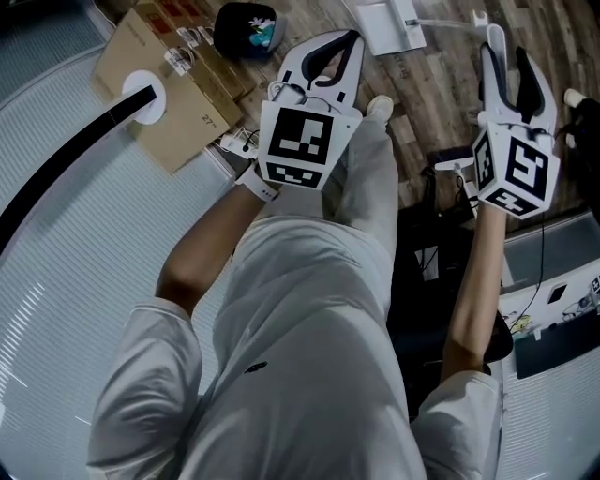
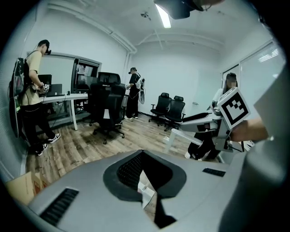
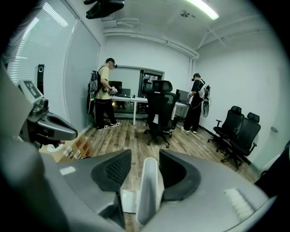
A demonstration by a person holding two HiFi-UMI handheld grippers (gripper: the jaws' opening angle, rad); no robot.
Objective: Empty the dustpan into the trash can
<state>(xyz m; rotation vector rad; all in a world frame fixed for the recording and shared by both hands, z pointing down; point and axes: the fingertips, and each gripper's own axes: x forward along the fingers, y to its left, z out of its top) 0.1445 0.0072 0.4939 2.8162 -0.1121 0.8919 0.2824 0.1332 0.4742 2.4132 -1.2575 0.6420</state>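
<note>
My right gripper (image 1: 506, 52) is open, and a white upright handle (image 1: 494, 39) stands between its jaws with a thin gap on each side. That handle (image 3: 150, 190) rises in the middle of the right gripper view, between the open right gripper (image 3: 146, 156). A white flat pan-like piece (image 1: 382, 23) lies on the wood floor ahead. The dark round trash can (image 1: 246, 28), with coloured litter in it, sits further left. My left gripper (image 1: 349, 39) is shut and holds nothing. The left gripper (image 2: 143, 154) has its jaws together in its own view.
Cardboard boxes (image 1: 173, 84) and a white disc (image 1: 141, 94) lie at the left. Black gear and cables (image 1: 450, 187) sit by my right leg. Office chairs (image 3: 158, 108), a desk (image 2: 68, 97) and standing people (image 3: 105, 93) fill the room ahead.
</note>
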